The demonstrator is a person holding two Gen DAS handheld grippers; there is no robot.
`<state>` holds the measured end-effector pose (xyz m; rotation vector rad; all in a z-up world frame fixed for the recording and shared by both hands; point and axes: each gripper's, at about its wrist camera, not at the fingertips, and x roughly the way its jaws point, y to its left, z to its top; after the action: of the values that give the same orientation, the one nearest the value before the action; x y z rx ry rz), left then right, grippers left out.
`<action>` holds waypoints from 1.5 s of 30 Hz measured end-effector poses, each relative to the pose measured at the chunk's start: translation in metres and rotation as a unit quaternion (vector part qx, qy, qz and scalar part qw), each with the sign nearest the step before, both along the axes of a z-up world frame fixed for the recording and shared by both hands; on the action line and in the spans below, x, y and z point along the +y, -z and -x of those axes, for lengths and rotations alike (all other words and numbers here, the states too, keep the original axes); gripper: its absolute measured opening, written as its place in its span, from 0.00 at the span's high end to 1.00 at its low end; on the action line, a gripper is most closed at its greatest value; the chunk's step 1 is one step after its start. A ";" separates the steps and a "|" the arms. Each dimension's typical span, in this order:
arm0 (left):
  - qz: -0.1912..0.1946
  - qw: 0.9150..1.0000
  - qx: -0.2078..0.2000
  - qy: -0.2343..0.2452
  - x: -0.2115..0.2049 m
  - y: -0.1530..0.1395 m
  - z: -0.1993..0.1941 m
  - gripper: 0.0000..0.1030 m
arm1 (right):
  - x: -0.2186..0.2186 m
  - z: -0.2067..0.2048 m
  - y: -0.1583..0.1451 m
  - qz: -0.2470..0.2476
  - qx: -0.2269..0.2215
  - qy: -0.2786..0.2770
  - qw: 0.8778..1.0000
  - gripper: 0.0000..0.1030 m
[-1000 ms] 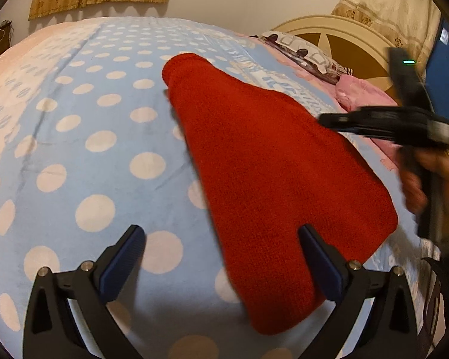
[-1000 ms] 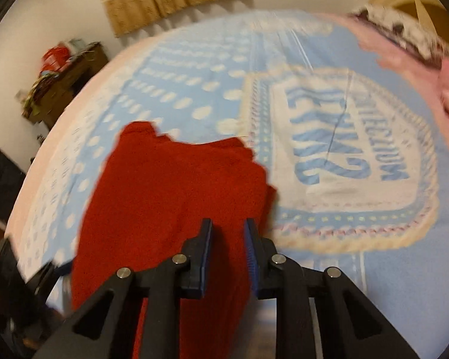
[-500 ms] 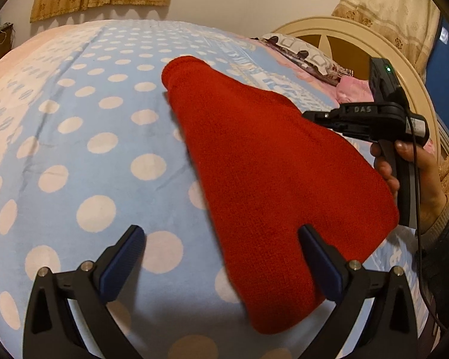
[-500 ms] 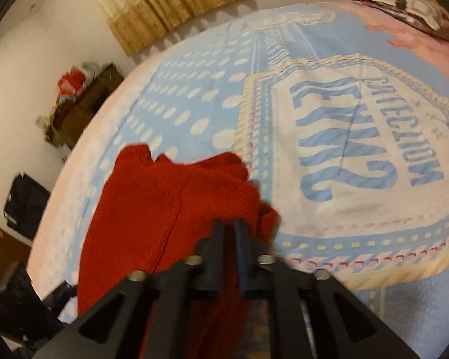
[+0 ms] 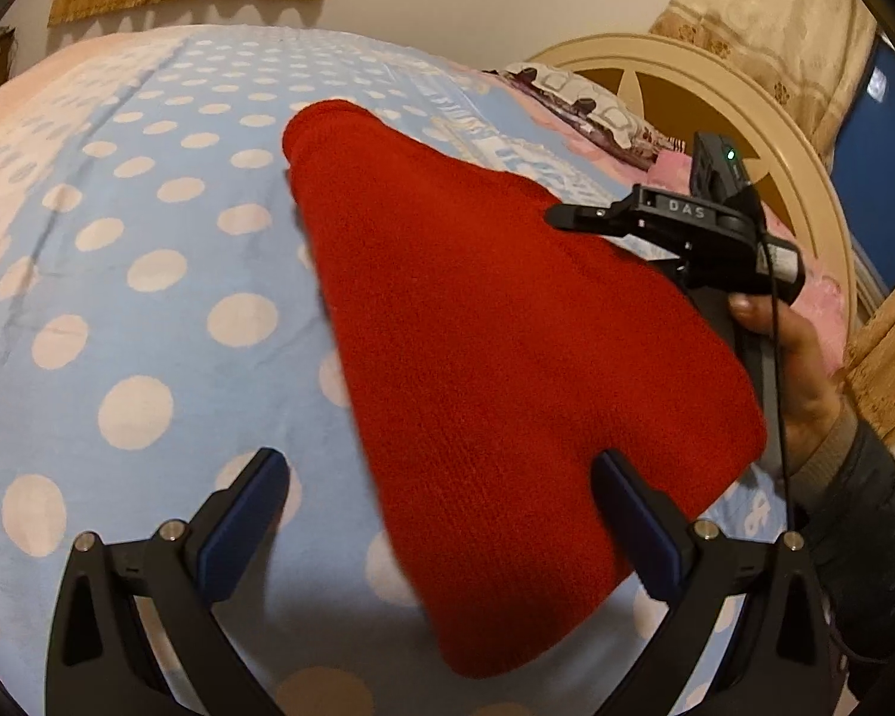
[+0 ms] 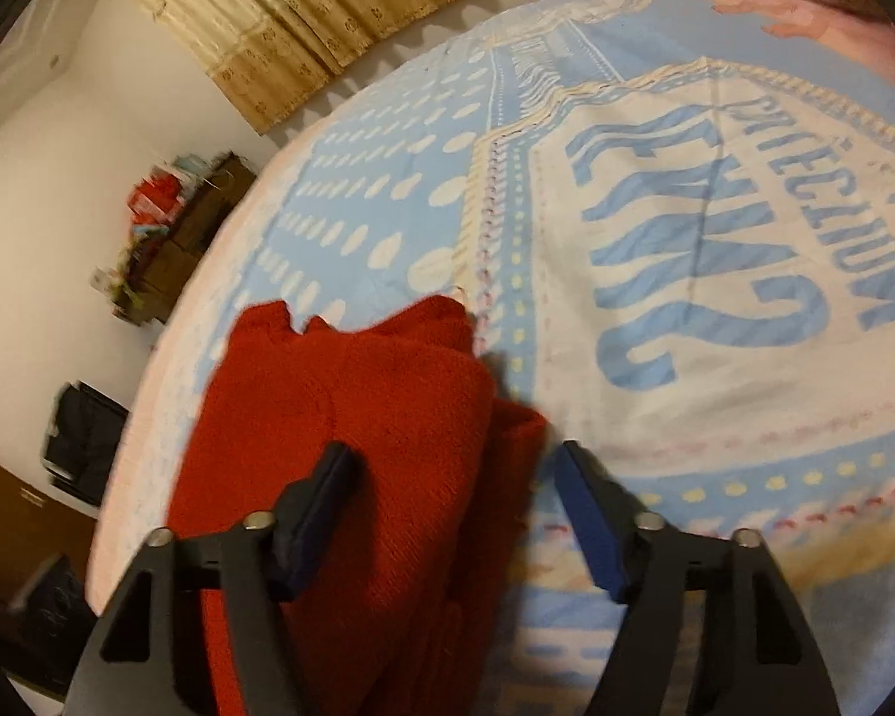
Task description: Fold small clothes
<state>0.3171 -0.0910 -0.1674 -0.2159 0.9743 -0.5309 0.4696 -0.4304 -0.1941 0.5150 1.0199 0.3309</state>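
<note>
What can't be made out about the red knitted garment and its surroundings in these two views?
- Red knitted garment: its type is unclear; the folds hide sleeves and neckline in both views.
- Its near edge is cut off by the right gripper frame in the right wrist view.
- Brown cluttered cabinet: contents too blurred and small, right wrist view.
- Right jaws: hidden side-on in the left wrist view.

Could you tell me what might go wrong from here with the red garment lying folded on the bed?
1. The right tool is opening with the red knit garment between its fingers but unpinched; a pad could snag the knit and drag the fold open.
2. The garment's edge nearest the left tool looks slanted and uneven, so another fold may come out crooked.
3. The soft polka-dot bedspread could bunch beneath it.
</note>
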 end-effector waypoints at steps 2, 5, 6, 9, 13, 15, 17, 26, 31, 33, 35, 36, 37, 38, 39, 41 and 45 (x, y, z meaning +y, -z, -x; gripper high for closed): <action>0.012 1.000 0.002 -0.005 0.001 0.001 0.000 0.00 | 0.000 -0.003 0.003 -0.034 0.002 -0.010 0.999 0.53; 0.022 1.000 0.001 -0.004 0.000 0.001 0.000 0.00 | 0.003 -0.004 0.007 -0.038 -0.001 -0.018 0.999 0.57; 0.021 1.000 0.001 -0.002 -0.002 0.000 0.000 0.00 | 0.001 -0.004 0.008 -0.042 -0.001 -0.018 0.999 0.60; 0.027 1.000 0.003 0.008 -0.004 0.000 0.000 0.00 | -0.004 -0.006 0.010 -0.054 -0.003 -0.009 0.998 0.61; 0.029 1.000 0.003 0.010 -0.004 0.000 -0.001 0.00 | -0.006 -0.004 0.011 -0.053 -0.008 -0.002 0.999 0.61; 0.019 1.000 0.002 0.015 -0.008 0.000 -0.002 0.00 | -0.005 -0.003 0.012 -0.049 -0.009 0.000 0.999 0.61; -0.001 1.000 -0.002 0.023 -0.015 0.000 -0.002 0.00 | -0.002 -0.003 0.014 -0.048 -0.003 -0.003 0.999 0.61; -0.037 0.998 -0.011 0.041 -0.028 -0.003 0.001 0.12 | 0.012 0.003 0.010 -0.062 -0.014 -0.028 0.998 0.71; -0.033 0.998 -0.011 0.047 -0.029 -0.006 0.004 0.25 | 0.024 0.008 -0.001 -0.015 -0.042 -0.033 0.998 0.72; -0.030 0.999 -0.012 0.044 -0.027 -0.007 0.006 0.31 | 0.025 0.010 -0.004 -0.008 -0.048 -0.033 0.998 0.72; -0.030 0.999 -0.017 0.041 -0.026 -0.009 0.008 0.35 | 0.025 0.011 -0.008 -0.003 -0.055 -0.031 0.998 0.72; -0.031 0.999 -0.018 0.040 -0.026 -0.010 0.009 0.38 | 0.025 0.013 -0.011 -0.001 -0.059 -0.031 0.998 0.72; -0.033 0.998 -0.021 0.039 -0.026 -0.011 0.011 0.40 | 0.025 0.013 -0.012 0.000 -0.061 -0.030 0.998 0.72; -0.035 0.998 -0.024 0.039 -0.026 -0.012 0.012 0.43 | 0.026 0.014 -0.014 0.001 -0.064 -0.030 0.997 0.73; -0.037 0.998 -0.027 0.038 -0.025 -0.013 0.013 0.47 | 0.027 0.015 -0.017 0.004 -0.069 -0.030 0.997 0.73; -0.035 0.998 -0.028 0.033 -0.022 -0.016 0.015 0.52 | 0.027 0.018 -0.021 0.003 -0.074 -0.029 0.997 0.73; -0.022 0.999 -0.026 0.026 -0.014 -0.021 0.019 0.58 | 0.029 0.025 -0.032 -0.003 -0.087 -0.028 0.996 0.73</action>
<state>0.2982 -0.1055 -0.1467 -0.1369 0.9415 -0.5599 0.4444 -0.4010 -0.1624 0.4542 0.8656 0.4218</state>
